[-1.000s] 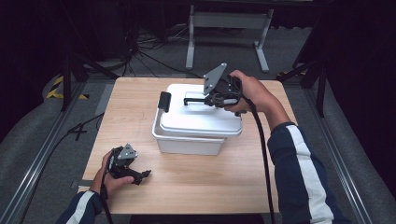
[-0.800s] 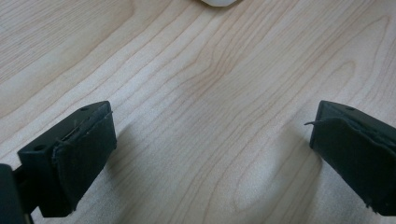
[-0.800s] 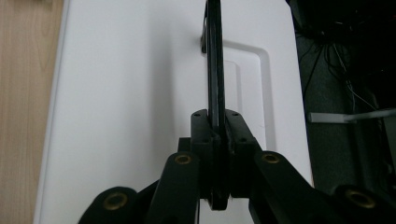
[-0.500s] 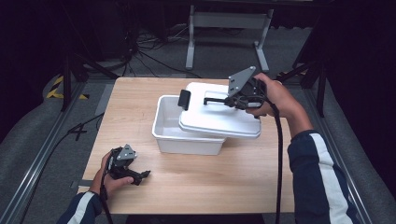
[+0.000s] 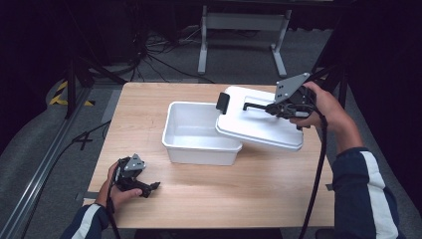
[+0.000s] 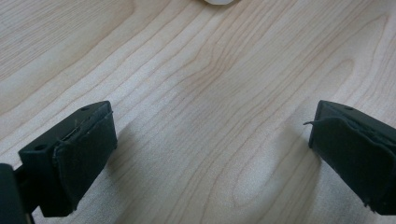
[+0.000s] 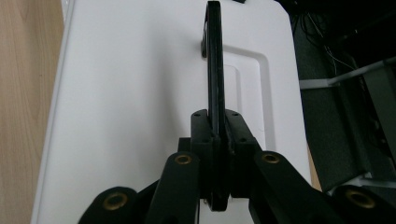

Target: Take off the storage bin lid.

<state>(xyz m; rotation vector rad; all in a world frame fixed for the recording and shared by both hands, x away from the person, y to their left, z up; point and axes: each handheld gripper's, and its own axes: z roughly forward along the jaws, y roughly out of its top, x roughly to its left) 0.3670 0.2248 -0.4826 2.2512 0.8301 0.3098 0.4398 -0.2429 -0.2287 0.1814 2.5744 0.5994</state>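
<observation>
Black handle (image 7: pixel 213 70) of the white lid (image 5: pixel 259 123) is clamped in my right claw (image 5: pixel 271 107); the bin (image 5: pixel 199 134) lies beside it. My left claw (image 6: pixel 210 154) rests spread wide on the tabletop (image 6: pixel 210 70), holding nothing.

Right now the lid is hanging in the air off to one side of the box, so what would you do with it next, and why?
Probably lower the lid onto the bare table right of the white box. The right gripper is shut on the lid's black handle, the lid overlaps only the box's right rim, and the box is open.
</observation>
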